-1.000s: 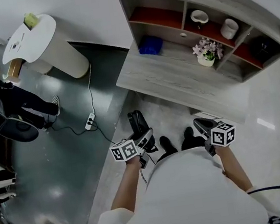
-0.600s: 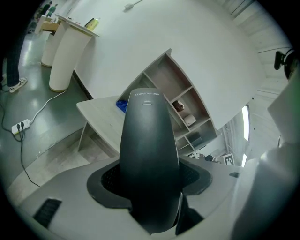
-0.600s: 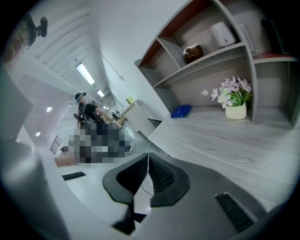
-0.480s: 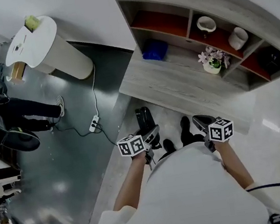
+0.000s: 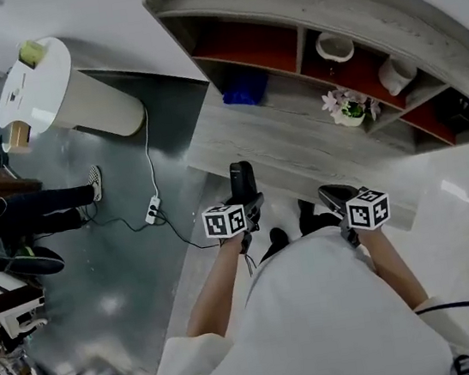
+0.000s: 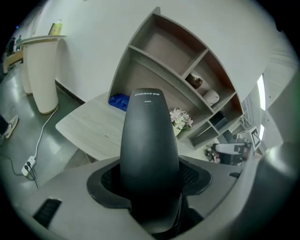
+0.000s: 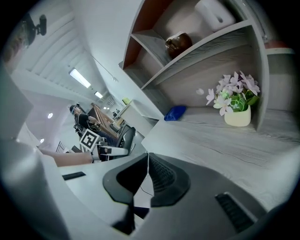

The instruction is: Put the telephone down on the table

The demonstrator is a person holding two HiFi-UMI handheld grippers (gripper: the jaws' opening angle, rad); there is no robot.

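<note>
A black telephone handset (image 5: 242, 179) (image 6: 149, 140) stands upright in my left gripper (image 5: 247, 209) (image 6: 150, 187), whose jaws are shut on its lower part. It hangs at the near edge of the grey wooden table (image 5: 276, 146) (image 6: 96, 131). My right gripper (image 5: 333, 196) (image 7: 143, 180) is shut with nothing between its jaws, to the right of the left one, also at the table's front edge. In the right gripper view the telephone (image 7: 127, 138) shows small at the left.
On the table stand a curved shelf unit (image 5: 338, 3), a small white pot of pale flowers (image 5: 347, 110) (image 7: 237, 101) and a blue cloth (image 5: 246, 94) (image 6: 118, 100). A white round stand (image 5: 56, 86) and a power strip with cable (image 5: 153, 209) are on the floor at left.
Both grippers have come forward to the table's near edge, the left one carrying the telephone up over it. The table and shelf sit closer in the head view.
</note>
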